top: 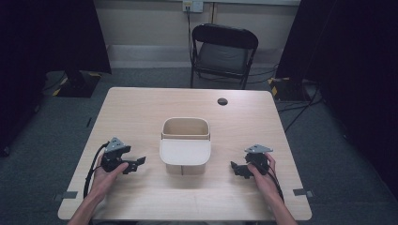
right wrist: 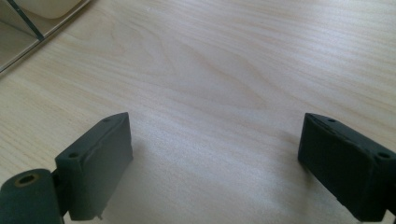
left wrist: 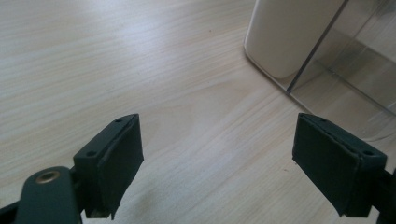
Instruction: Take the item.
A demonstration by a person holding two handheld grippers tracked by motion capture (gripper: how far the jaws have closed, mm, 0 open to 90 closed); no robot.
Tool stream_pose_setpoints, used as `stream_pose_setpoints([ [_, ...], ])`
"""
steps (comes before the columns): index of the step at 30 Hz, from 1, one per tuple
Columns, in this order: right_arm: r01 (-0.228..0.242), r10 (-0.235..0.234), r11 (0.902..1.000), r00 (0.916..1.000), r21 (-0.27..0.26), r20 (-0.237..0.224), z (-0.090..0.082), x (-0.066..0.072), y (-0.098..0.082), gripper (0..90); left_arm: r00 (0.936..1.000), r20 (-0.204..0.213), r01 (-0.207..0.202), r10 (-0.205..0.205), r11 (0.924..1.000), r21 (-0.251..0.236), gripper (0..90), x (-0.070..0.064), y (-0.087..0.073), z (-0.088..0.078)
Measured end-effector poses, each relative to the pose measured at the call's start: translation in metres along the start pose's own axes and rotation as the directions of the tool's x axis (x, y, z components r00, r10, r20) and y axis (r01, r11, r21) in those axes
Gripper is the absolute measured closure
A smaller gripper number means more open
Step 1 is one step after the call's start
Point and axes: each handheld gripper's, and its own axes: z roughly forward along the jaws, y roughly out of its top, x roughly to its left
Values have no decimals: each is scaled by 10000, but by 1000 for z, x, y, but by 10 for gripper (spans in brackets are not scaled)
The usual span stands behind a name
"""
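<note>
Pale wooden table (top: 141, 112), cream bin (top: 185, 145) long axis fore-aft, both tongs (top: 136, 164) (top: 237, 168) spread wide, empty.

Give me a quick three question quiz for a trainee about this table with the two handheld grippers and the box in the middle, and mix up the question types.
1. True or false: the left gripper holds something between its jaws.
2. Multiple choice: where does the cream, round-cornered container stand on the pale wooden table? A) at the far left corner B) between the two grippers C) beside the small dark round hole
3. Fill in: beyond the table stands a black folding ____.

Key: 1 false, its jaws stand wide apart over bare wood, as do those of the right gripper. 2 B. 3 chair.
</note>
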Motion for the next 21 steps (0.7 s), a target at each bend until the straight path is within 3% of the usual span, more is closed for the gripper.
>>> stream_pose_setpoints([
  [4, -3, 3, 10000, 10000, 1, -1, 0, 0, 0, 94, 9998, 192, -58, 61, 9999, -148, 162, -4, 4, -3],
  [11, -3, 3, 10000, 10000, 0, -2, 0, 0, 0, 94, 9958, 894, 261, -211, 9981, -558, 166, -12, 9, -5],
  [12, -1, 1, 10000, 10000, 0, -1, 0, 0, 0, 94, 9953, 968, 85, -31, 9984, -558, 166, -13, 10, -5],
  [21, 1, -1, 10000, 10000, -2, 0, 0, 0, 0, 94, 9923, 1226, -113, 200, 9974, -714, 166, -23, 14, -6],
])
